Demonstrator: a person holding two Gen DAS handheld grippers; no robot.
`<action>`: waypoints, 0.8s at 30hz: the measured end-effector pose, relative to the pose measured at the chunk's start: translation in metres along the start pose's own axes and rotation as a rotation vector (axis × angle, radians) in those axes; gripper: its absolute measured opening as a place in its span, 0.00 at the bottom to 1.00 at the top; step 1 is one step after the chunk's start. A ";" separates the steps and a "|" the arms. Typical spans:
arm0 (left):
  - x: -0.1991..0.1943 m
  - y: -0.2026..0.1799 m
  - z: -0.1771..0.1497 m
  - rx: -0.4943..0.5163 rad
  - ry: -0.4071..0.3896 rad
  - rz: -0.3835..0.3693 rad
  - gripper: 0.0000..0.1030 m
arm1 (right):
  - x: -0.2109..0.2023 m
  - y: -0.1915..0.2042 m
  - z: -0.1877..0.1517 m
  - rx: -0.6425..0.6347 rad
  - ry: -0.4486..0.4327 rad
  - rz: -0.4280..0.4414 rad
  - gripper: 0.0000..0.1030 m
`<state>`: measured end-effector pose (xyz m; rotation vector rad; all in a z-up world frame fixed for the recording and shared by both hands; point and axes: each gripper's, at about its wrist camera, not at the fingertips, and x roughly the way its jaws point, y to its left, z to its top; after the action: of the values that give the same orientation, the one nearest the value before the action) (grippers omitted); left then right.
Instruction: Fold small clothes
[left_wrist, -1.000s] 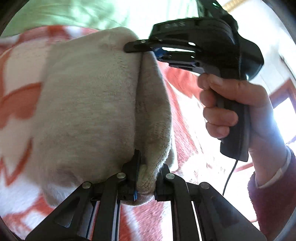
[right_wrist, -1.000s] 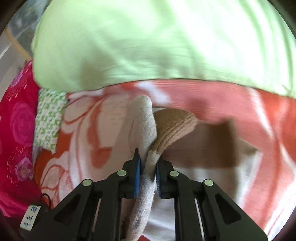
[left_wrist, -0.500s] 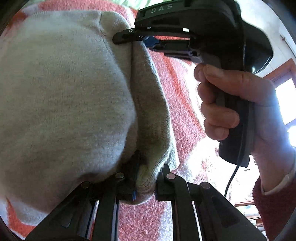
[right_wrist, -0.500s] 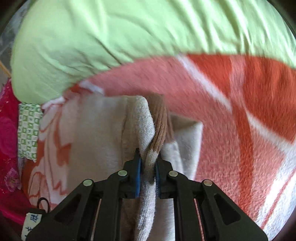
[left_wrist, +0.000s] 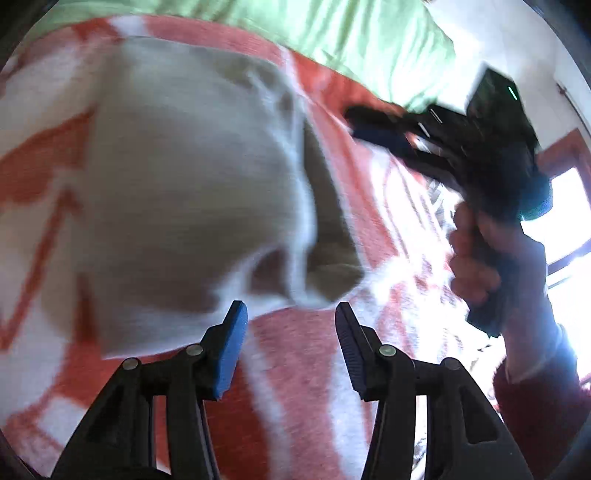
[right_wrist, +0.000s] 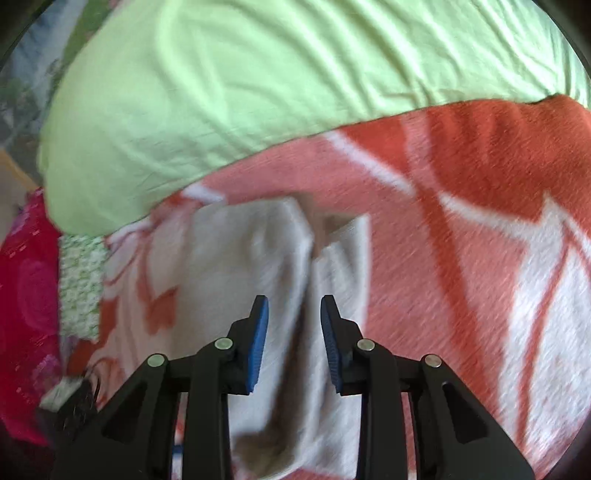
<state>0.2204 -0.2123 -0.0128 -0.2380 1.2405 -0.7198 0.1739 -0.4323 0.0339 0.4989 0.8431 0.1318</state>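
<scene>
A small beige knitted garment (left_wrist: 192, 177) lies folded on the orange and white blanket (left_wrist: 303, 387). It also shows in the right wrist view (right_wrist: 258, 266), with a fold line down its middle. My left gripper (left_wrist: 290, 314) is open and empty, just short of the garment's near edge. My right gripper (right_wrist: 293, 306) is open and empty above the garment. In the left wrist view the right gripper (left_wrist: 373, 129) is blurred, held by a hand (left_wrist: 476, 258) to the right of the garment.
A light green pillow (right_wrist: 258, 92) lies along the far edge of the blanket (right_wrist: 461, 221). A pink flowered cloth (right_wrist: 26, 295) and a green-patterned folded cloth (right_wrist: 79, 284) lie at the left. A bright window (left_wrist: 569, 214) is at the right.
Both grippers let go of the beige garment and opened. The garment now lies flat on the blanket. Both grippers have drawn back from it.
</scene>
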 end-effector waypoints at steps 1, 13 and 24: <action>-0.007 0.007 0.000 -0.014 -0.007 0.020 0.49 | 0.004 0.005 -0.007 -0.005 0.015 0.011 0.37; -0.008 0.090 0.001 -0.172 -0.010 0.168 0.56 | 0.053 -0.016 -0.061 0.141 0.108 0.088 0.39; -0.010 0.073 0.011 -0.092 0.005 0.177 0.65 | -0.019 -0.023 -0.041 0.123 -0.004 0.047 0.02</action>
<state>0.2554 -0.1533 -0.0406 -0.1992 1.2838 -0.5116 0.1291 -0.4436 0.0130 0.6346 0.8389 0.1219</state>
